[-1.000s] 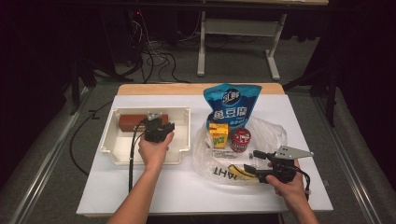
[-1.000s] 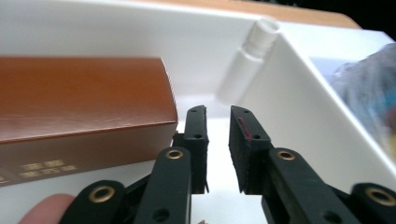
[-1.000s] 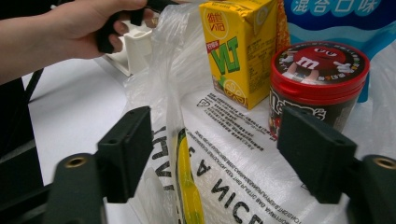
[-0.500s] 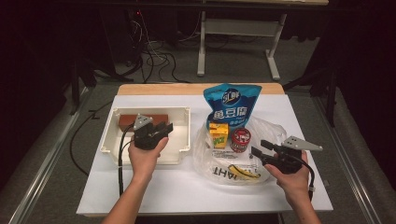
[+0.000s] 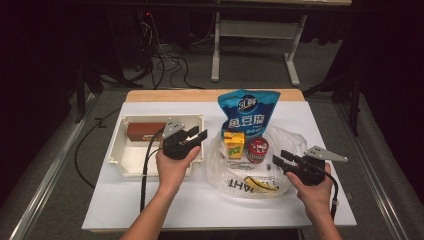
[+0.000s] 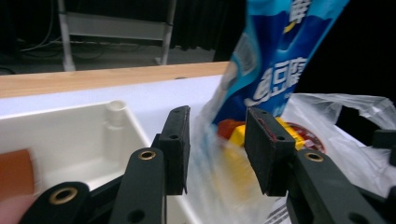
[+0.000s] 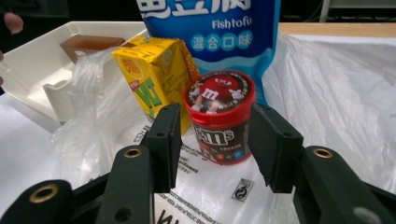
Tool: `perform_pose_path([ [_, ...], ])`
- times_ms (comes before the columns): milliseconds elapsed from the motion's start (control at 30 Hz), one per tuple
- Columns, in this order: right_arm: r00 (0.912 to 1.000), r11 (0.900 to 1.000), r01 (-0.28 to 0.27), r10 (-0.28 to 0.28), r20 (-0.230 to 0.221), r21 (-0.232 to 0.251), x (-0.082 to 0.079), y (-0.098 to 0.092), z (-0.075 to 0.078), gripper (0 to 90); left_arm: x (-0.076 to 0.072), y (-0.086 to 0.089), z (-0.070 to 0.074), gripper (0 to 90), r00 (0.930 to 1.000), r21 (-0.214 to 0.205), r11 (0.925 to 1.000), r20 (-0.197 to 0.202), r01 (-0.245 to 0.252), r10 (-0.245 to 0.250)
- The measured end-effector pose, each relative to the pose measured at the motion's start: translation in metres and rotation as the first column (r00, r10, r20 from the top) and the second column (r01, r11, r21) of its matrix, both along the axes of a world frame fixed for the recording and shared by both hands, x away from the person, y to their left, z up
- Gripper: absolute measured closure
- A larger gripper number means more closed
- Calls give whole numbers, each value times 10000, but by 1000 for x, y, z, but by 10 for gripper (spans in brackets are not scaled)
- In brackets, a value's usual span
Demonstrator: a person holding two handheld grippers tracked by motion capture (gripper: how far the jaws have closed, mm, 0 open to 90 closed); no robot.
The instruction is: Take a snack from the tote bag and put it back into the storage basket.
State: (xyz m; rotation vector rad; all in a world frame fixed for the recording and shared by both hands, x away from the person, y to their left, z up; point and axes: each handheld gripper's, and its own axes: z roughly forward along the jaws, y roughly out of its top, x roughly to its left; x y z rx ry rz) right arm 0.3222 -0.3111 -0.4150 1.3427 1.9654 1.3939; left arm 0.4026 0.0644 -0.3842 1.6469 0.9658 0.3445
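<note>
Two grippers are held over a white bench (image 5: 150,210). Left gripper (image 5: 194,135): jaws partly open with nothing between them; seen in the left gripper view (image 6: 217,140), the gap frames blurred plastic and a yellow carton beyond, neither touched. This gripper hovers over the right edge of a cream tray (image 5: 116,152), its jaws pointing toward a blue snack bag (image 5: 247,111) that stands ahead and to its right. A brown block (image 5: 144,131) lies in the tray, to the left of and just behind the gripper body. Right gripper (image 5: 281,159): jaws at a middling gap, having just been closing, with a red candy tub (image 7: 218,114) standing between them in the right gripper view (image 7: 215,140). A thin strip of background shows on either side of the tub, so the pads appear not to press it; whether they graze it cannot be told. The tub rests on a clear plastic bag (image 7: 336,107), directly ahead of this gripper. The yellow carton (image 7: 154,74) stands just to the left of the tub, touching or nearly so, and the blue snack bag rises behind both. A banana (image 5: 260,184) lies inside the plastic bag, just left of the right hand (image 5: 312,192).
</note>
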Motion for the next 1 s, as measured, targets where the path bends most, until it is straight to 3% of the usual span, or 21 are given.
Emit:
perform_pose_path([
  [233,9997,10000,36,-34,-261,63,-1,-1,-9,574,8,-26,4,615,9997,209,9995,105,225,-228],
  [400,9998,9999,22,-20,-182,121,-2,-1,-7,582,12,-38,5,614,9993,186,9992,81,352,-354],
  [467,9999,9998,157,-156,-19,158,0,-1,-2,585,11,-39,5,615,9991,356,9986,161,384,-390],
  [600,9992,9990,359,-363,144,281,10,0,10,579,8,-34,5,615,9989,435,9982,198,409,-418],
  [733,9986,9989,462,-461,272,-19,26,1,18,551,4,-25,5,614,9988,350,9986,257,405,-414],
  [1000,9979,9990,420,-413,504,-122,55,1,32,442,-6,-6,6,580,9972,209,9976,316,664,-671],
])
